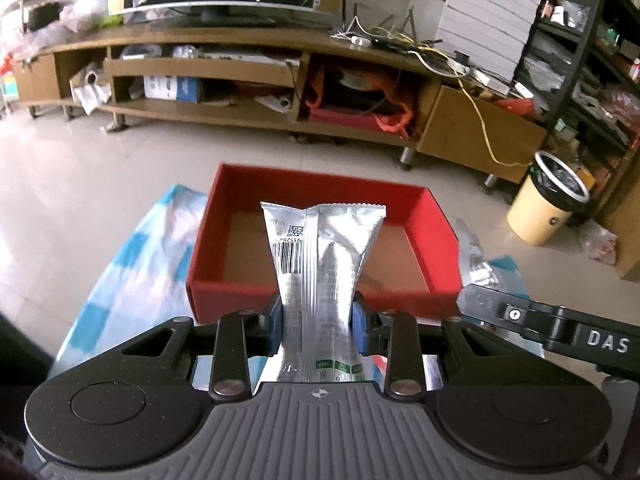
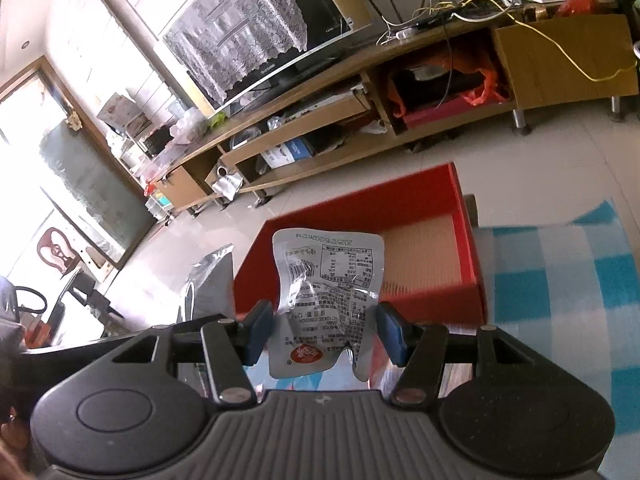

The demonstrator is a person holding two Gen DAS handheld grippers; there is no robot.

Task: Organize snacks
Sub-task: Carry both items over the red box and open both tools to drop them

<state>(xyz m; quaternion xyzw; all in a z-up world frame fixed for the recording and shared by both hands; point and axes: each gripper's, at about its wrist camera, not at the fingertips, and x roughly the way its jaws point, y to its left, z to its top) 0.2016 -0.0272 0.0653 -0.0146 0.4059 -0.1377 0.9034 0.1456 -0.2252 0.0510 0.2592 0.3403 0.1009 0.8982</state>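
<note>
Over a table with a blue and white checked cloth (image 2: 560,280), two grippers each hold one snack. The left gripper (image 1: 318,316) has its blue pads (image 1: 276,320) squeezed tight on a long silver packet (image 1: 320,256). The packet is pinched thin in the middle and stands up, with a barcode on its side. Its top reaches in front of the red box (image 1: 208,240).

The right gripper (image 2: 324,330) holds a small silver pouch (image 2: 328,280). Its blue pads (image 2: 256,332) press on the crinkled sides of the pouch, and the jaws are a bit wider than the left ones. The pouch has tiny print and a red round mark near the bottom. It also stands up in front of the red box (image 2: 360,216).

So there are two snacks held, one in each gripper. One more silver bag (image 2: 212,280) lies on the table beside the box.

There is one red box, with no lid on it. The parts of its brown floor that show are bare, though the snacks hide some of it. The right gripper's arm (image 1: 560,328) shows at the edge of the left view.
</note>
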